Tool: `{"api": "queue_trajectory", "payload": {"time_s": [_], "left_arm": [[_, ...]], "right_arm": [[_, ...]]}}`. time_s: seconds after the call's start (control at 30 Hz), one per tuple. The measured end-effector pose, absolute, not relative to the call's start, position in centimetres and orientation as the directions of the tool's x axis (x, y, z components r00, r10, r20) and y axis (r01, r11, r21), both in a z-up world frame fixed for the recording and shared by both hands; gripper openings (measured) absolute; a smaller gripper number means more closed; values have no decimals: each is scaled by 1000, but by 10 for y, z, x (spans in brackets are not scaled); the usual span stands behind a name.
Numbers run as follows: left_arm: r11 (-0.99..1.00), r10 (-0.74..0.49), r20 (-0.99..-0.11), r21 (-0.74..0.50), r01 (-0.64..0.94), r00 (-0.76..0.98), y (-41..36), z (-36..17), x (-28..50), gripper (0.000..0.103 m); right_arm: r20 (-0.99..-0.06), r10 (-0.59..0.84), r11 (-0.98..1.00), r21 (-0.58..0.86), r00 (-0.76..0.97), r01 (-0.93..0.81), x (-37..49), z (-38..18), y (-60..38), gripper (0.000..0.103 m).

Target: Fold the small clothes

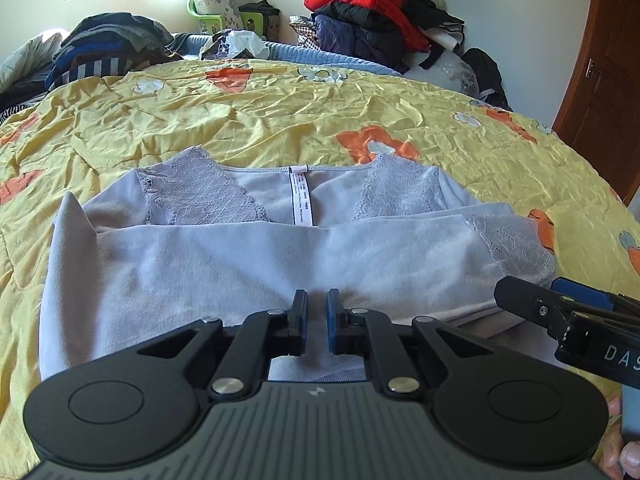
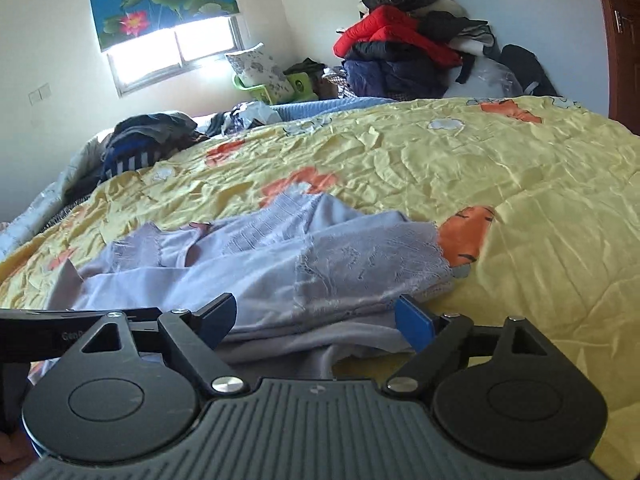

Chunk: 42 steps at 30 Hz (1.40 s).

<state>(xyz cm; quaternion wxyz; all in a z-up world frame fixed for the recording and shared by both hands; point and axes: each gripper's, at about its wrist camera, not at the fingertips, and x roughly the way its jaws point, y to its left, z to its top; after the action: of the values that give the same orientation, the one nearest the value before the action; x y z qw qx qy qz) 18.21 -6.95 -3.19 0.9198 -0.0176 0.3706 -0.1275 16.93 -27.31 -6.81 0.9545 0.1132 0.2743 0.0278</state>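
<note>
The left gripper (image 1: 317, 322) stands with its jaws drawn almost together low over the near edge of the lilac top (image 1: 224, 264); a narrow gap shows between the blue pads, and whether a thin fold of cloth is nipped there cannot be told from either view. The right gripper (image 2: 316, 322) has its jaws spread wide, nothing pressed between the pads, the near right hem of the garment lying in the span between them. The top rests on the yellow flowered quilt (image 1: 280, 120), near the front edge of the bed, neckline and white label (image 1: 301, 196) turned away from the person, with the lower part already laid up over the body in one crosswise fold. The fabric looks light, soft and limp, a velvety knit that will drape and sag wherever it is unsupported and will likely drag over the crinkled quilt rather than slide cleanly. The lace panels (image 1: 200, 192) at the shoulders and the lace sleeve (image 2: 372, 260) on the right appear open-worked and liable to snag or stretch, so in my judgement a hold is better taken on the plain doubled cloth at the folded edge or hem, near the corners, with both layers caught together. Piled clothing (image 1: 372, 12) sits well apart at the far wall.
</note>
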Motion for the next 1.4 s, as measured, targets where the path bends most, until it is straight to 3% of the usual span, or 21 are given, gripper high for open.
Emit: {"api": "queue_trajectory", "payload": {"time_s": [0.3, 0.37, 0.47, 0.5, 0.53, 0.63, 0.77, 0.93, 1.07, 1.23, 1.4], "left_arm": [[968, -236, -671, -100, 231, 703, -69, -31, 174, 10], [967, -243, -676, -112, 229, 696, -64, -29, 167, 16], [966, -254, -679, -146, 212, 689, -52, -26, 153, 52], [967, -251, -680, -150, 204, 689, -47, -25, 146, 73], [969, -243, -678, -144, 199, 694, -44, -25, 139, 83], [978, -185, -668, -53, 201, 721, -40, -27, 116, 83], [982, -114, -620, 48, 183, 776, -27, -26, 83, 83], [990, -51, -566, 79, 115, 823, 14, -24, 49, 83], [1000, 9, -580, 28, 9, 815, 49, -29, 30, 83], [994, 30, -539, -76, -84, 842, 69, -40, 8, 83], [994, 106, -519, 52, -92, 848, 48, -54, -4, 83]], "right_arm": [[-535, 129, 973, 232, 835, -2, 151, -68, -278, 91], [-557, 150, 973, 231, 817, -21, 143, -70, -280, 92], [-589, 165, 978, 201, 791, -54, 128, -74, -282, 94], [-599, 162, 981, 186, 784, -61, 123, -76, -283, 95], [-609, 157, 984, 167, 778, -68, 118, -77, -283, 96], [-597, 138, 987, 149, 790, -60, 103, -79, -286, 96], [-546, 175, 963, 266, 819, -29, 87, -78, -302, 97], [-461, 370, 880, 451, 807, -145, 68, -70, -310, 97], [-413, 523, 807, 521, 746, -277, 47, -76, -299, 97], [-427, 522, 838, 421, 738, -349, 21, -82, -273, 97], [-406, 473, 875, 321, 782, -362, 6, -65, -268, 97]]}}
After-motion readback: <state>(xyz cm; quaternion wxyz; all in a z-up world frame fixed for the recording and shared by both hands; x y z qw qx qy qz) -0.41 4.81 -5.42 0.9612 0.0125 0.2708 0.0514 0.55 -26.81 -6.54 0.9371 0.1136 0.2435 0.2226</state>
